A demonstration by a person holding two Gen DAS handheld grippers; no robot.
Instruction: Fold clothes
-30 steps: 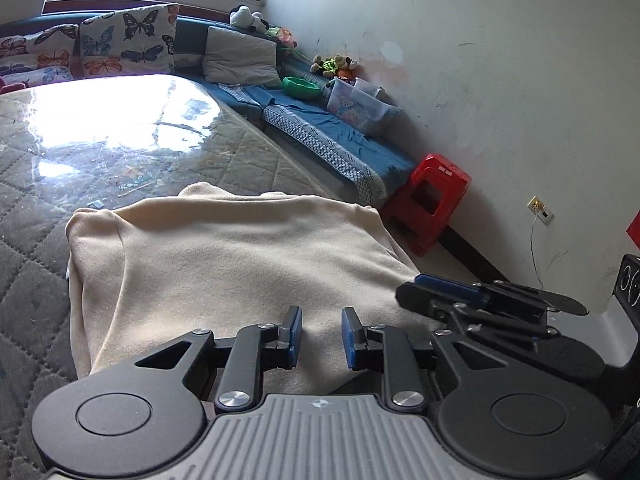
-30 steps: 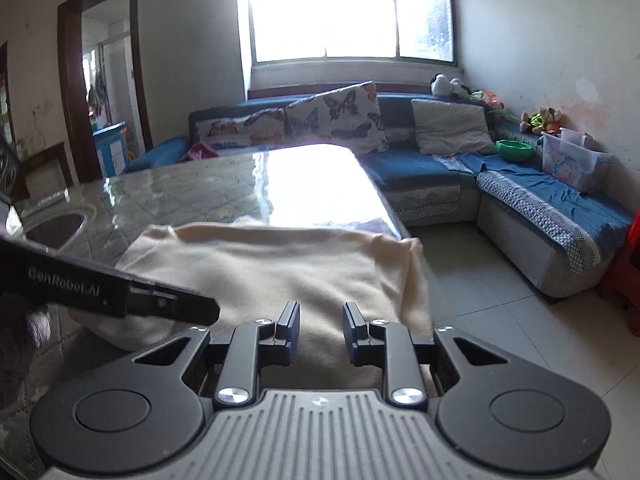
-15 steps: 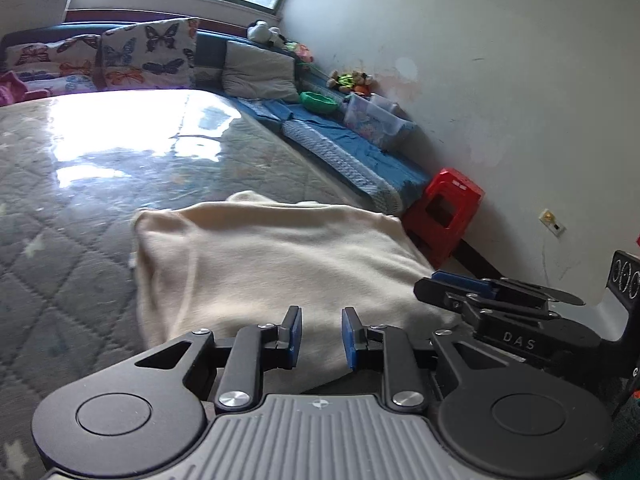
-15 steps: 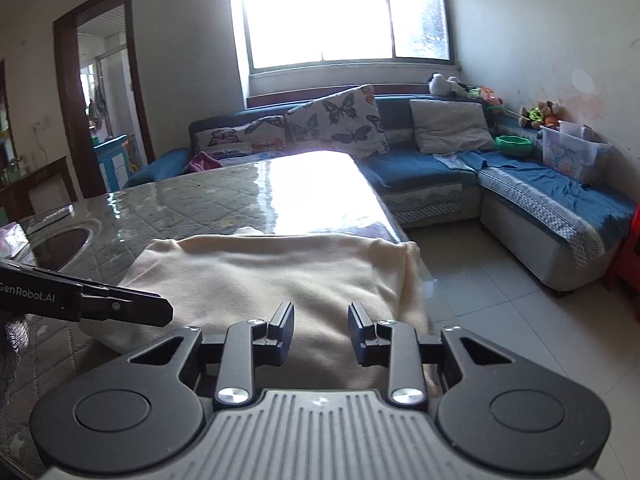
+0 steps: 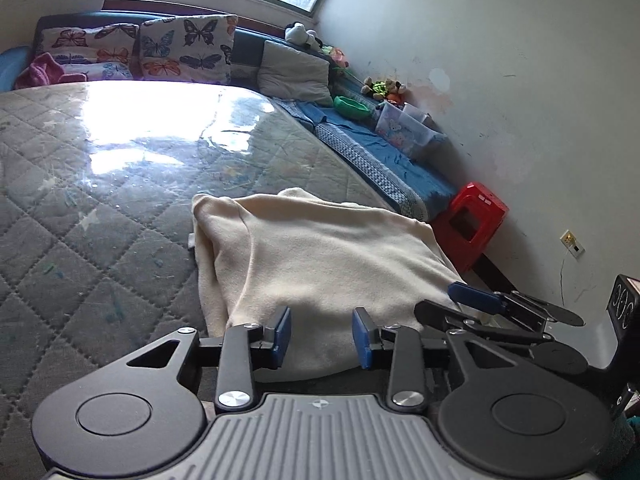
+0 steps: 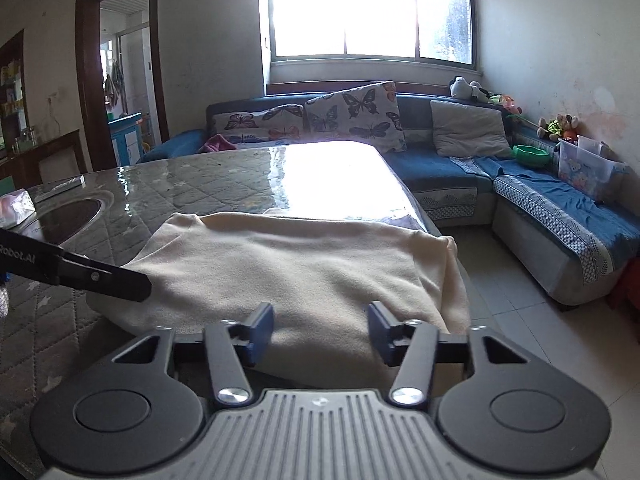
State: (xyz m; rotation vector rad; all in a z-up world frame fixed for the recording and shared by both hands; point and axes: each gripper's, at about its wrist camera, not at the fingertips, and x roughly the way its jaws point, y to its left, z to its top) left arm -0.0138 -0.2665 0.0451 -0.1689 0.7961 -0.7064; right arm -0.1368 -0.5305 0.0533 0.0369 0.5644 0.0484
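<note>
A cream garment (image 5: 320, 264) lies folded into a rough rectangle at the near right corner of the quilted table (image 5: 100, 200); its right side droops over the table edge (image 6: 452, 280). My left gripper (image 5: 322, 338) is open and empty, just above the garment's near edge. My right gripper (image 6: 320, 330) is open and empty, over the near edge of the same garment (image 6: 300, 264). The right gripper shows at the right of the left wrist view (image 5: 492, 312). One finger of the left gripper shows at the left of the right wrist view (image 6: 100, 276).
The table (image 6: 200, 188) has a glossy cover with window glare and a round dark inset (image 6: 68, 220) at left. A blue sofa (image 6: 540, 208) with cushions wraps around the far and right sides. A red stool (image 5: 468, 224) stands by the wall. Tiled floor (image 6: 520, 340) lies to the right.
Both grippers have opened wider and let go of the garment. The left gripper has pulled back and swung left, so the garment looks smaller and farther to the right.
</note>
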